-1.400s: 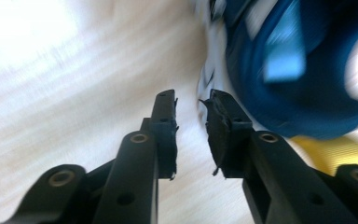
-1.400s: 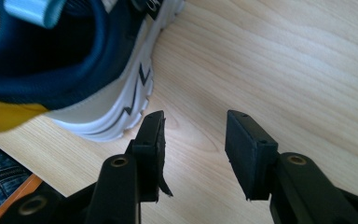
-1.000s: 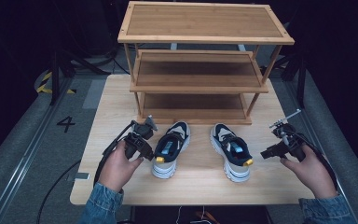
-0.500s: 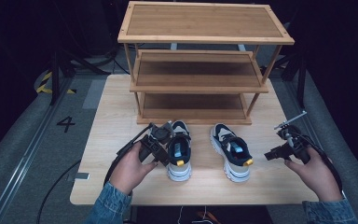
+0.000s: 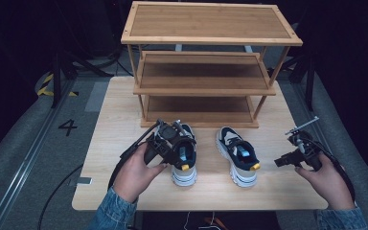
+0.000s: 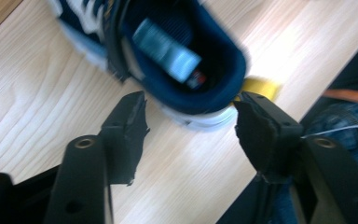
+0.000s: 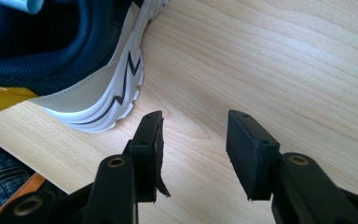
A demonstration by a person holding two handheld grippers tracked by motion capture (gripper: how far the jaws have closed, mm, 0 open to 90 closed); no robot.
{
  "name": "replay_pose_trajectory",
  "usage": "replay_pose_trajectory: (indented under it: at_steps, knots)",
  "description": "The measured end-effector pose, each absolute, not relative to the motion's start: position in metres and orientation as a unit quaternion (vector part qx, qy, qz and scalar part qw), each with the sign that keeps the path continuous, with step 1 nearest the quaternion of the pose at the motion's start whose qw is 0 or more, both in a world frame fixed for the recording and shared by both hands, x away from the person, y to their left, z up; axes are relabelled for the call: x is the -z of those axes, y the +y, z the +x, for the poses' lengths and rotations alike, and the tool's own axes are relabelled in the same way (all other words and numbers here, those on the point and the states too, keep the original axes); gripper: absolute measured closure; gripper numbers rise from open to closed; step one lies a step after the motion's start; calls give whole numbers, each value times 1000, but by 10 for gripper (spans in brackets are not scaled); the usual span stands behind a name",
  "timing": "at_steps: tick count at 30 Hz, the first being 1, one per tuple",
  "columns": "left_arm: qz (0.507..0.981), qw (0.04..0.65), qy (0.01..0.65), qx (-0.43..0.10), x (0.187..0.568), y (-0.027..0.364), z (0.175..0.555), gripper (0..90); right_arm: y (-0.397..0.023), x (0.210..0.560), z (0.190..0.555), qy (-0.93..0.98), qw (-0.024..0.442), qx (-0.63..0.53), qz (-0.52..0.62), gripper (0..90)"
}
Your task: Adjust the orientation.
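Two navy-and-white sneakers with yellow heel tabs stand on the wooden table (image 5: 120, 115), toes toward the rack. My left gripper (image 5: 175, 143) hovers over the left shoe (image 5: 187, 167). Its jaws have just been opening. In the left gripper view the left gripper (image 6: 189, 100) is open, with the shoe's heel (image 6: 186, 70) lying just beyond the tips and untouched by the pads. My right gripper (image 5: 279, 163) sits to the right of the right shoe (image 5: 239, 155). In the right gripper view the right gripper (image 7: 195, 121) is open over bare wood, beside that shoe's heel (image 7: 98, 88).
A three-tier wooden shoe rack (image 5: 206, 76) stands at the back of the table, just beyond the shoes' toes. The near table edge runs close under both hands. Dark floor with a rail and cables surrounds the table.
My left hand has moved right, from beside the left shoe to over its heel, and its jaws have spread. The left shoe now lies straighter. The right hand stayed put.
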State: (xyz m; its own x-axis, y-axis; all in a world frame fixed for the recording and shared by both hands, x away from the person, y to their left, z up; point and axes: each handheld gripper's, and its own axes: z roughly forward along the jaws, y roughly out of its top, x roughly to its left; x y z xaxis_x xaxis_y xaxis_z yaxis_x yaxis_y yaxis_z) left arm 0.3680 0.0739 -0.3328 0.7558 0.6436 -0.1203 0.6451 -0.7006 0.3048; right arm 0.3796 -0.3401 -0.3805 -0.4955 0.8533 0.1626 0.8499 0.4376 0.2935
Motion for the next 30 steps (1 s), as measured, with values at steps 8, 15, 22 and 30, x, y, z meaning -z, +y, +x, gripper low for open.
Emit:
replay_pose_trajectory:
  at_steps: [8, 15, 22, 30]
  knots:
    - [941, 144, 307, 0, 341, 47, 367, 331, -344, 383, 375, 845, 4, -169, 508, 557]
    - [951, 101, 290, -20, 358, 32, 369, 308, -348, 382, 372, 843, 9, -169, 510, 540]
    - [954, 86, 288, 2, 367, 33, 372, 354, -347, 384, 372, 844, 5, -168, 510, 539]
    - [953, 121, 276, 33, 362, 43, 376, 647, -342, 386, 373, 847, 4, -165, 505, 538]
